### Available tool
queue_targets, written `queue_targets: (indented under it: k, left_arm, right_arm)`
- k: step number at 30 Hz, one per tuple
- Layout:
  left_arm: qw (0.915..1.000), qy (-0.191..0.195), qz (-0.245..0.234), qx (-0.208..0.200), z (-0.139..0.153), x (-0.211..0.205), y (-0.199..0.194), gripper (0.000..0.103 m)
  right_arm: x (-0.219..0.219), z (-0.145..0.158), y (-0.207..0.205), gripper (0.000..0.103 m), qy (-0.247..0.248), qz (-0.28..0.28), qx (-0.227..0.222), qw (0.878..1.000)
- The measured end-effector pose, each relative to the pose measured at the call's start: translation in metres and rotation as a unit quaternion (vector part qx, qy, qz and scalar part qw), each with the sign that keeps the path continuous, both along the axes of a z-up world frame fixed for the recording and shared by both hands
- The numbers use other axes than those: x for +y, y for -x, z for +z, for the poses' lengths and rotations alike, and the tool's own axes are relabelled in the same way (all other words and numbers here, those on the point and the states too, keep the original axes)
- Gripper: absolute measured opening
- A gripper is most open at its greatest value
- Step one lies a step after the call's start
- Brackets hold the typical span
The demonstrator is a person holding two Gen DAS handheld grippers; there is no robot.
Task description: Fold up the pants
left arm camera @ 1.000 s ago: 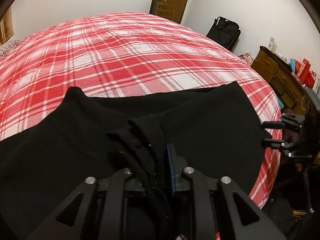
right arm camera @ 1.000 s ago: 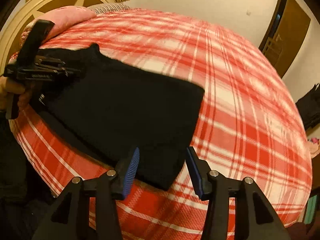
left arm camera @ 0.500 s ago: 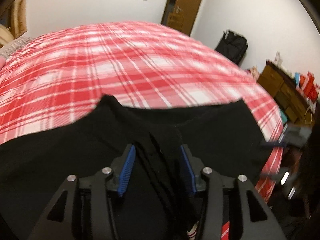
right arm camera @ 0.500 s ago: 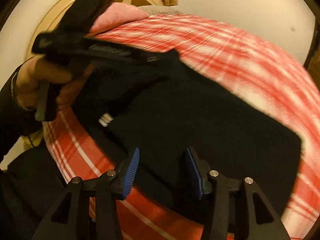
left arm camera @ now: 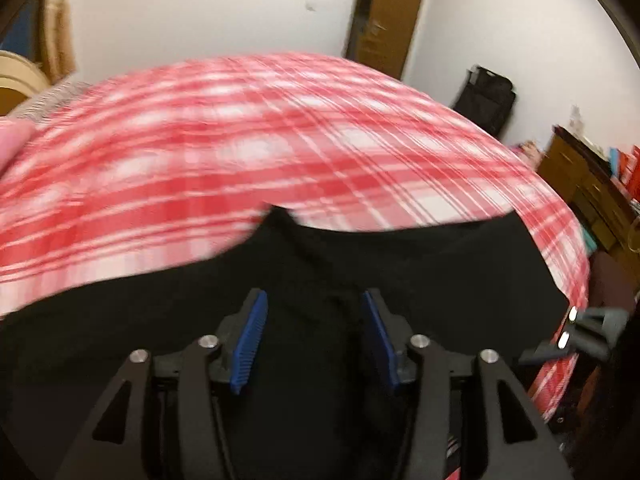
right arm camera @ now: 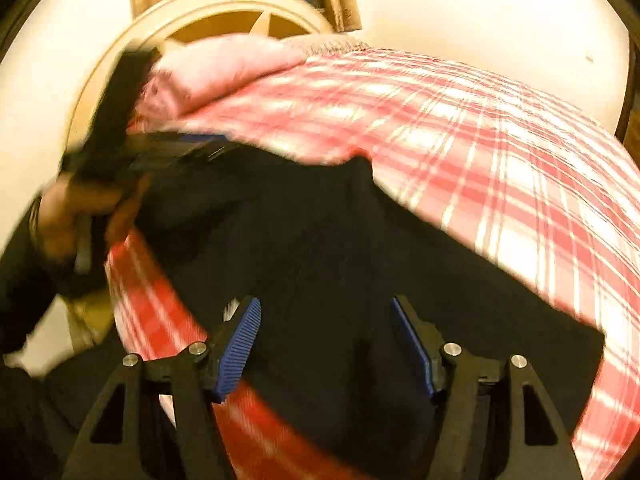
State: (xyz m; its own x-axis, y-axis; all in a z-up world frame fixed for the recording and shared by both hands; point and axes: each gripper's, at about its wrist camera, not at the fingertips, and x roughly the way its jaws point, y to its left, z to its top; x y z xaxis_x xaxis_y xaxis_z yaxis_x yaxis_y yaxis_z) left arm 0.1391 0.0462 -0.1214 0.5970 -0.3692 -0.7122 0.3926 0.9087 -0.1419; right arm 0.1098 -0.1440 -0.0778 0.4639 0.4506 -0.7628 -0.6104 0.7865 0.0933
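Black pants [left arm camera: 400, 272] lie flat on the near edge of a bed with a red and white plaid cover [left arm camera: 240, 152]. My left gripper [left arm camera: 314, 316] is open just over the pants, with black cloth between and below its blue pads. My right gripper [right arm camera: 326, 332] is open above the pants [right arm camera: 360, 248] near the bed's edge. The left gripper also shows in the right wrist view [right arm camera: 160, 152], blurred, at the far end of the pants. The right gripper shows at the right edge of the left wrist view [left arm camera: 576, 332].
A pink pillow [right arm camera: 216, 68] and a round headboard [right arm camera: 192, 24] are at the head of the bed. A wooden dresser [left arm camera: 592, 192], a black bag [left arm camera: 486, 96] and a door [left arm camera: 388, 12] stand beyond the bed.
My left gripper has opened and let go of the bunched black cloth it held. My right gripper has opened wider and moved along the bed's edge toward the left gripper.
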Motion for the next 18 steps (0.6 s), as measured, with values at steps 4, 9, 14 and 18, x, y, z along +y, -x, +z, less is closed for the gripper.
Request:
queue_targets:
  k: [4, 9, 14, 18]
  left_arm:
    - [0.9972, -0.011, 0.071, -0.02, 0.016, 0.065, 0.007, 0.065]
    - [0.9868, -0.033, 0.155, -0.031, 0.02, 0.14, 0.024, 0.071]
    - [0.9698, -0.049, 0.239, -0.005, -0.005, 0.207, 0.039, 0.073]
    - [0.9634, -0.054, 0.262, 0.014, -0.029, 0.235, 0.049, 0.078]
  right_arm:
    - [0.037, -0.001, -0.058, 0.046, -0.021, 0.004, 0.037, 0.999]
    - [0.064, -0.045, -0.135, 0.03, 0.063, -0.067, 0.081, 0.992]
    - [0.042, -0.055, -0.167, 0.03, 0.026, -0.117, 0.106, 0.987]
    - [0.03, -0.042, -0.162, 0.033, -0.029, -0.124, 0.117, 0.985]
